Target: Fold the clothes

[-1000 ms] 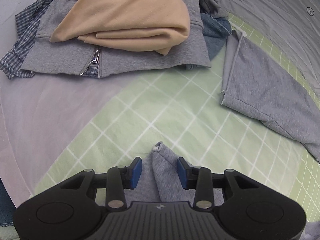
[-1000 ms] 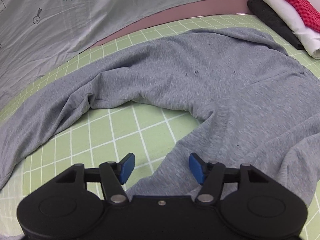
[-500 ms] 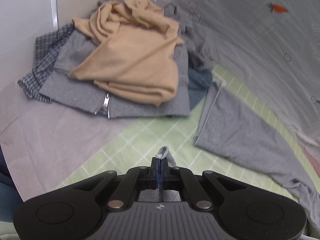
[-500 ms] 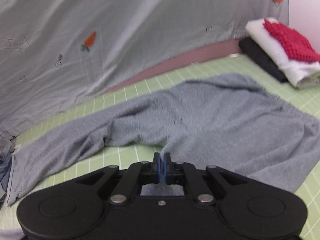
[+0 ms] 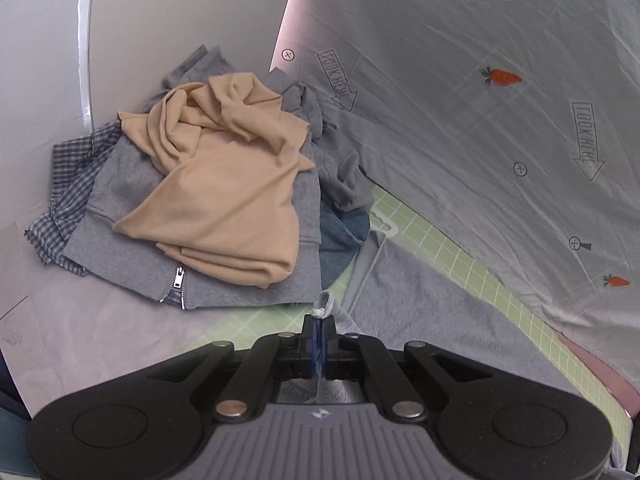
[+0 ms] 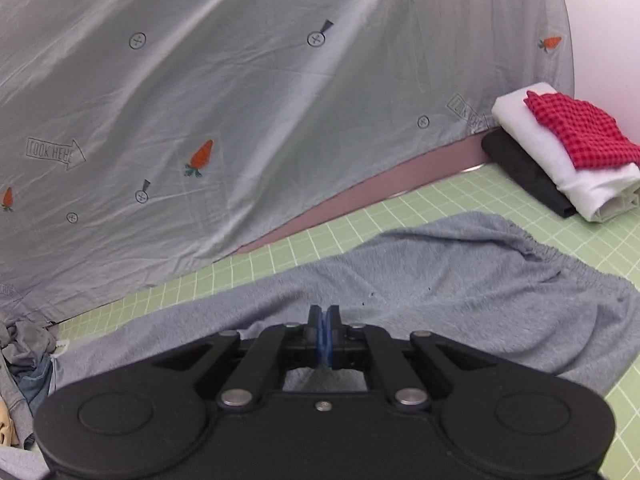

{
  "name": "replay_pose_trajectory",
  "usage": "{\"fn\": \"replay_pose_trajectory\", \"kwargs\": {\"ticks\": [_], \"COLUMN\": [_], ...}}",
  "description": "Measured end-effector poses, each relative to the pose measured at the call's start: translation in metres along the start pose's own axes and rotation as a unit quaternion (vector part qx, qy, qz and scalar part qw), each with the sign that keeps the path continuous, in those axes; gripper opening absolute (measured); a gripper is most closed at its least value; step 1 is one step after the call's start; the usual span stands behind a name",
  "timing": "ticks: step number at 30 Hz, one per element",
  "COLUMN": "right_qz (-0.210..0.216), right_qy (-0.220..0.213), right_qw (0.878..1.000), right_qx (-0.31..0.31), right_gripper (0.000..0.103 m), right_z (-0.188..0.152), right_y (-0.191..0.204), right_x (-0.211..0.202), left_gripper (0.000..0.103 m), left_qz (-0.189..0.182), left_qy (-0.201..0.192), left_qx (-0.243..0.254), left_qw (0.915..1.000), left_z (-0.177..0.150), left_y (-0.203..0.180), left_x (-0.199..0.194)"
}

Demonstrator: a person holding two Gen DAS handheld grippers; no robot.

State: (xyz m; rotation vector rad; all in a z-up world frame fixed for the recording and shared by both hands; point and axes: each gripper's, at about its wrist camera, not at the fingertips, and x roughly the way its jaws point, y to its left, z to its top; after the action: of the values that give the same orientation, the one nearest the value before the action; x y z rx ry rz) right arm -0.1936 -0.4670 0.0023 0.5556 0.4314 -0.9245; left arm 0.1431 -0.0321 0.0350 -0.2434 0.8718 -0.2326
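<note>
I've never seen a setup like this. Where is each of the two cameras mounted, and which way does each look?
Left wrist view: sits on the left tongs, facing forward and down at a heap of unfolded clothes; only the shut tongs show.
Right wrist view: sits on the right tongs, facing a stack of folded clothes; only shut tongs show.
Shared: the grey knit trousers both pinch, the green grid mat, and the carrot-print grey sheet.

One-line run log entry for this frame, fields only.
step: lift for fold | left gripper: shut on grey sweatpants cuff | right gripper: shut on grey sweatpants | unfolded pile: untouched | folded stack: at mat corner
</note>
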Motion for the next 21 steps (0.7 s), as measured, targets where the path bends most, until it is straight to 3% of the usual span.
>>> {"fn": "replay_pose_trajectory", "kwargs": {"ticks": [6, 9, 10, 12, 13, 15, 17, 18, 21], "right_qz": [0.0, 0.008, 0.012, 0.008, 0.001, -0.02, -0.024, -0.026, -0.036], "right_qy": [-0.019, -0.004, 0.005, 0.026, 0.039, 0.064, 0.057, 0.053, 0.059], "right_qw": [1.0, 1.0, 1.0, 0.999, 0.999, 0.997, 0.997, 0.997, 0.996], "right_qx": [-0.004, -0.009, -0.015, -0.027, -0.034, -0.041, -0.047, -0.05, -0.06], "right_gripper": [0.002, 0.002, 0.002, 0.003, 0.008, 0.034, 0.045, 0.054, 0.057], "right_z": [0.022, 0.032, 0.034, 0.034, 0.032, 0.027, 0.013, 0.006, -0.017], "right_y": [0.007, 0.013, 0.012, 0.013, 0.014, 0.02, 0.02, 0.02, 0.014], "right_x": [0.003, 0.037, 0.053, 0.091, 0.11, 0.127, 0.113, 0.106, 0.086], "left_gripper": [0.002, 0.003, 0.008, 0.015, 0.021, 0.024, 0.031, 0.039, 0.047], "left_qz": [-0.042, -0.057, -0.059, -0.031, -0.008, 0.029, 0.024, 0.025, 0.068], "left_qy": [-0.024, -0.023, -0.029, -0.038, -0.018, 0.017, 0.039, 0.049, 0.073], "left_qx": [-0.02, -0.015, -0.009, 0.008, 0.017, 0.029, 0.017, 0.014, 0.024], "left_qw": [0.9986, 0.998, 0.9978, 0.9988, 0.9997, 0.999, 0.9988, 0.9984, 0.9947], "left_z": [0.04, 0.058, 0.06, 0.06, 0.056, 0.047, 0.023, 0.01, -0.027], "left_y": [-0.012, -0.025, -0.031, -0.044, -0.047, -0.05, -0.033, -0.023, 0.006], "left_x": [-0.013, 0.036, 0.061, 0.106, 0.12, 0.143, 0.141, 0.139, 0.131]}}
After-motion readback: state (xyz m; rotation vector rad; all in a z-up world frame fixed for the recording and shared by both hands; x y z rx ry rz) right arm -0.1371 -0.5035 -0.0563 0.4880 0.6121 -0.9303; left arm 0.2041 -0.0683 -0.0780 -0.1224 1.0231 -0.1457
